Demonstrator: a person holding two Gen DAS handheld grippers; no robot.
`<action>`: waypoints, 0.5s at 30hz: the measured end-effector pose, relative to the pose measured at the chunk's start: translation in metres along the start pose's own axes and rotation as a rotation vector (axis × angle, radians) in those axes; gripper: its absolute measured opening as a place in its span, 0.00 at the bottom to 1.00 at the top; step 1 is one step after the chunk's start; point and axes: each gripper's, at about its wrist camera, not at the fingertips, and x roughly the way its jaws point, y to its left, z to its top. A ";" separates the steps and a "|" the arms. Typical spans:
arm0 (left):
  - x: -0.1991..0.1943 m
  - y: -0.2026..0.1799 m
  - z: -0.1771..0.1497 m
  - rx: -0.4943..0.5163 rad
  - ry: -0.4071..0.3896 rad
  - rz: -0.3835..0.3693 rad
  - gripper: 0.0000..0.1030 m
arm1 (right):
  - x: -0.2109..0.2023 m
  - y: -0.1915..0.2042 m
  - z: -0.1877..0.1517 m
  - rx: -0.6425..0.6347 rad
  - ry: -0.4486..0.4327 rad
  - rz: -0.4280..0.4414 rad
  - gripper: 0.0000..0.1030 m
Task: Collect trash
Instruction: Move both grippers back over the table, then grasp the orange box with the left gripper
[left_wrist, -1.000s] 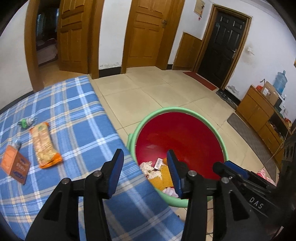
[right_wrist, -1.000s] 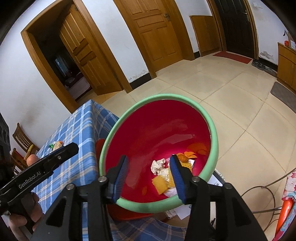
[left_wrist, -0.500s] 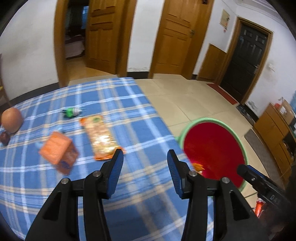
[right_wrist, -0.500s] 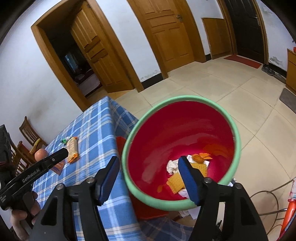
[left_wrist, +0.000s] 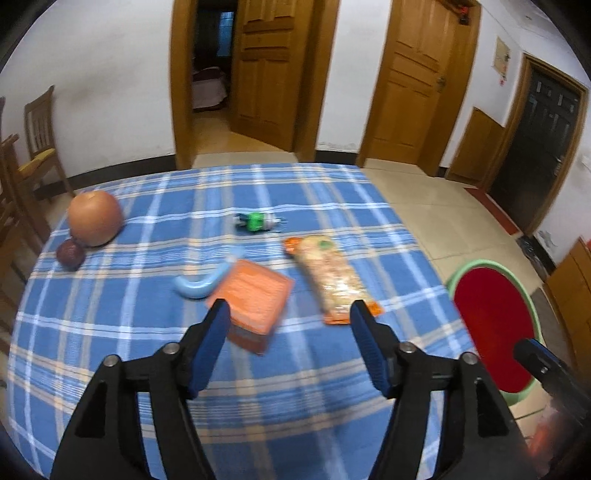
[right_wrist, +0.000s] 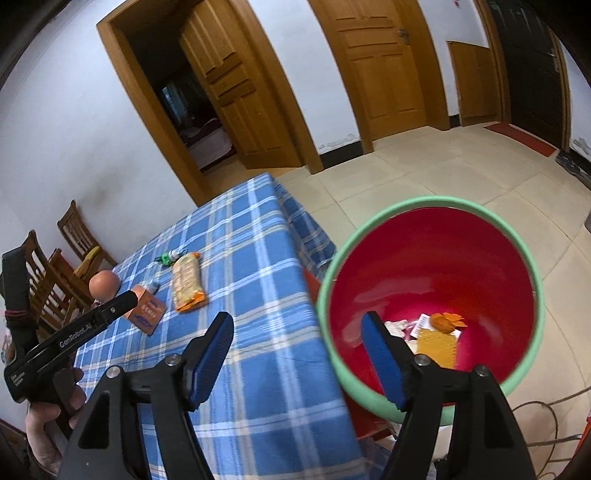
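Reaching for the next piece of trash: left claw (left_wrist: 288, 345) spread wide and empty above the counter (left_wrist: 110, 314), lined up with the orange box (left_wrist: 255, 299) and the snack wrapper (left_wrist: 332, 277) just beside it. Right claw (right_wrist: 295, 354) likewise wide and empty, poised by the red bin (right_wrist: 517, 251) with scraps inside. Next, probably: lower over one item, close, carry to the bin.

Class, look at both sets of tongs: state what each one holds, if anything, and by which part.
Nothing is held. The left tongs are open over the tablecloth; the right tongs are open beside the bin.
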 end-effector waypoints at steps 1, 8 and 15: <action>0.001 0.004 0.000 -0.003 0.003 0.007 0.68 | 0.002 0.004 0.000 -0.007 0.003 0.002 0.73; 0.015 0.021 0.000 -0.002 0.030 0.038 0.69 | 0.014 0.024 0.003 -0.051 0.025 0.013 0.76; 0.033 0.026 -0.003 -0.011 0.061 0.021 0.69 | 0.027 0.042 0.006 -0.099 0.047 0.020 0.79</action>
